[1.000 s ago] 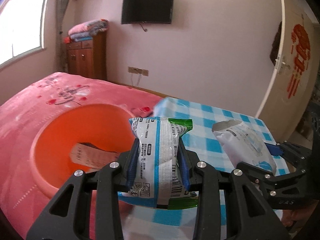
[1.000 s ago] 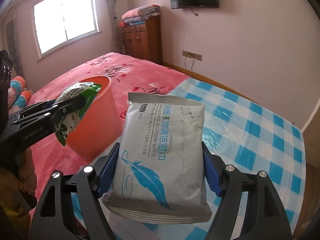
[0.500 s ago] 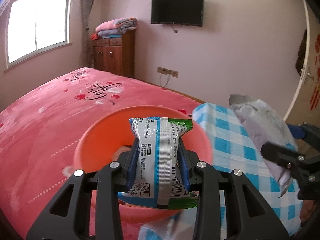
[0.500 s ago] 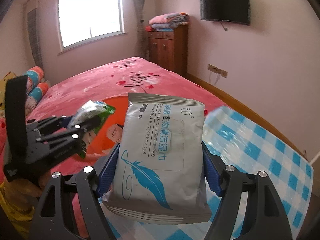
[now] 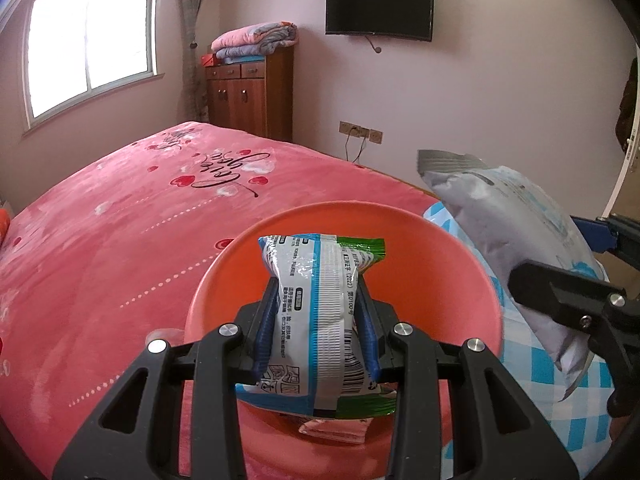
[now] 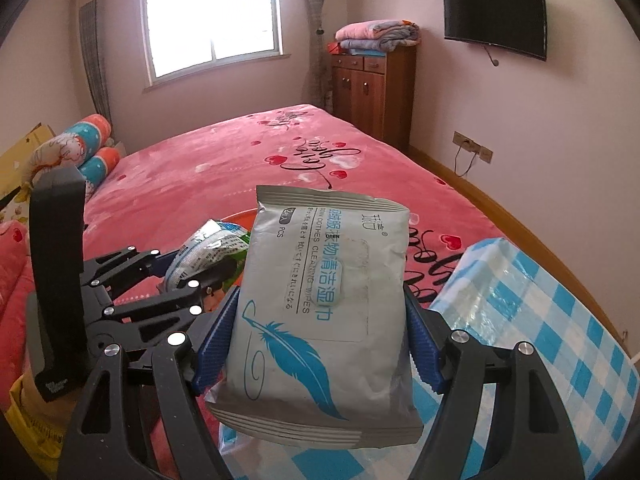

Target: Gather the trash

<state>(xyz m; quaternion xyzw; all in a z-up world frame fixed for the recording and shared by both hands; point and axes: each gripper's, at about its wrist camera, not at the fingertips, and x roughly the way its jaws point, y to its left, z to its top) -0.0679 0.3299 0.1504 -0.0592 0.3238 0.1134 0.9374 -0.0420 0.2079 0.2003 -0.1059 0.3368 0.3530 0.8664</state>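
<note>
My left gripper (image 5: 318,316) is shut on a white, blue and green snack packet (image 5: 320,312), held upright right above the orange basin (image 5: 472,280) on the pink bed. A flat wrapper (image 5: 334,432) lies in the basin beneath it. My right gripper (image 6: 320,340) is shut on a grey wet-wipes pack with a blue feather (image 6: 324,312), held beside the basin. In the left wrist view the wipes pack (image 5: 504,216) hangs at the basin's right rim. In the right wrist view the left gripper (image 6: 208,264) with its snack packet (image 6: 212,248) sits to the left, hiding most of the basin.
A pink bedspread (image 5: 120,220) covers the bed. A blue-and-white checked cloth (image 6: 540,320) covers the surface to the right. A wooden cabinet (image 5: 250,92) with folded blankets and a wall TV (image 5: 380,8) stand at the far wall. Pillows (image 6: 72,152) lie at the bed's left.
Both grippers have swung left toward the bed with their packs. The snack packet, earlier at the basin's right rim, now hangs over its middle, and the wipes pack has come to the rim.
</note>
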